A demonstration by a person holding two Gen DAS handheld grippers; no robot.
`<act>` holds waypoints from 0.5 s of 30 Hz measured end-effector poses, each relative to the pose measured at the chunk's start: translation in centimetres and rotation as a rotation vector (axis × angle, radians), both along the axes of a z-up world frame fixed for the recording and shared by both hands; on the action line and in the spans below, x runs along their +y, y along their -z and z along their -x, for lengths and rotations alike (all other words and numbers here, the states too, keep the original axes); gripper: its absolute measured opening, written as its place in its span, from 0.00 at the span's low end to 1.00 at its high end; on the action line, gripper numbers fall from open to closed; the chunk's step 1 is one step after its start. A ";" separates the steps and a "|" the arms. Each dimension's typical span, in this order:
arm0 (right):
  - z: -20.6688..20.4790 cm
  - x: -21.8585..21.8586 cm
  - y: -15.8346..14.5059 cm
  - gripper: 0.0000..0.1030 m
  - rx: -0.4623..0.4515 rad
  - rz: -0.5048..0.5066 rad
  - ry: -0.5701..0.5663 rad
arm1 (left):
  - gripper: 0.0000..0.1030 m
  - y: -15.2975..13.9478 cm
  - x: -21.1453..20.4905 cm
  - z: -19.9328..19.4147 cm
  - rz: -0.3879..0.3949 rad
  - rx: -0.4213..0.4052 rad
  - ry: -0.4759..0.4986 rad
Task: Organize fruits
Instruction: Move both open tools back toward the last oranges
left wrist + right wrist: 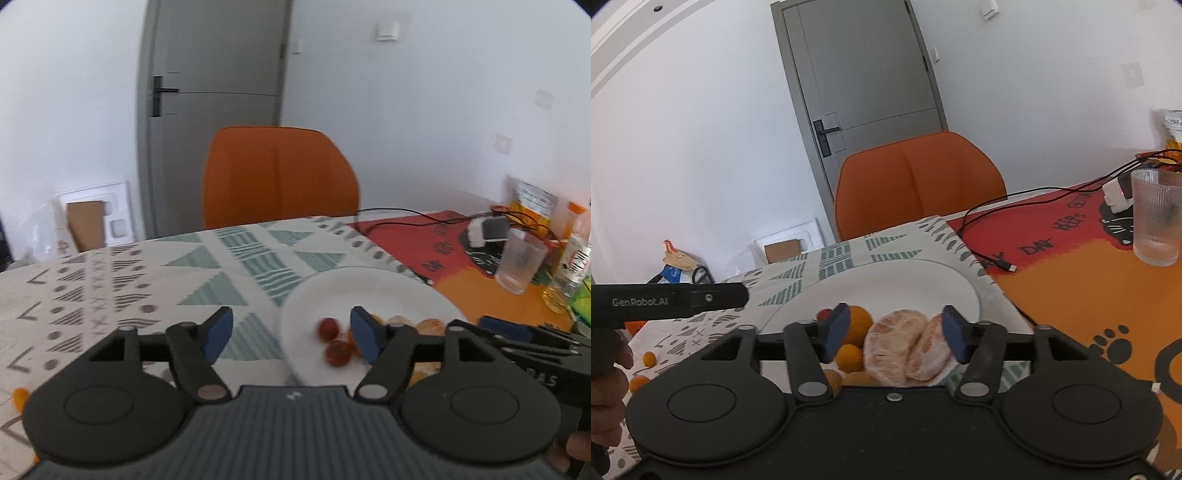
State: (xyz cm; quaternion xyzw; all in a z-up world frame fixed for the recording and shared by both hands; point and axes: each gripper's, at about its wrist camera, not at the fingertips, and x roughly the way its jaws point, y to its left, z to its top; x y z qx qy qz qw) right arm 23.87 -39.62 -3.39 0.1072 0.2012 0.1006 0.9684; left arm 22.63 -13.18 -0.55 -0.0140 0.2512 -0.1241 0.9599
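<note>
From the left wrist, the left gripper [291, 334] hangs with fingers spread and empty over the white plate [369, 291], two red fruits [332, 339] lying between them. From the right wrist, the right gripper [894, 334] stands released around the peeled citrus halves [908, 349] on the plate [923, 280], oranges [857, 332] beside them, on the patterned worktop [886, 240].

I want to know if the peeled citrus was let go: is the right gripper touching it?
Apart. The right wrist view shows the right gripper with both pads clear of the peeled citrus on the white plate.
</note>
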 end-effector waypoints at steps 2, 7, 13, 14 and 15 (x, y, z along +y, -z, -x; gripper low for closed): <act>0.1 0.4 -0.1 0.69 -0.007 -0.005 -0.004 | 0.77 -0.1 0.9 0.4 -0.003 -0.009 -0.028; 0.4 1.4 0.0 0.81 -0.011 -0.014 -0.026 | 0.86 0.1 3.1 1.2 0.004 0.001 -0.090; 0.4 2.4 0.2 0.82 0.015 -0.022 -0.041 | 0.92 0.3 5.6 2.3 0.028 -0.003 -0.149; 0.4 2.6 0.1 0.83 0.015 -0.018 -0.042 | 0.92 0.3 6.0 2.4 0.036 -0.003 -0.158; 0.4 2.8 -0.1 0.83 0.016 -0.015 -0.043 | 0.92 0.4 6.5 2.5 0.044 0.005 -0.165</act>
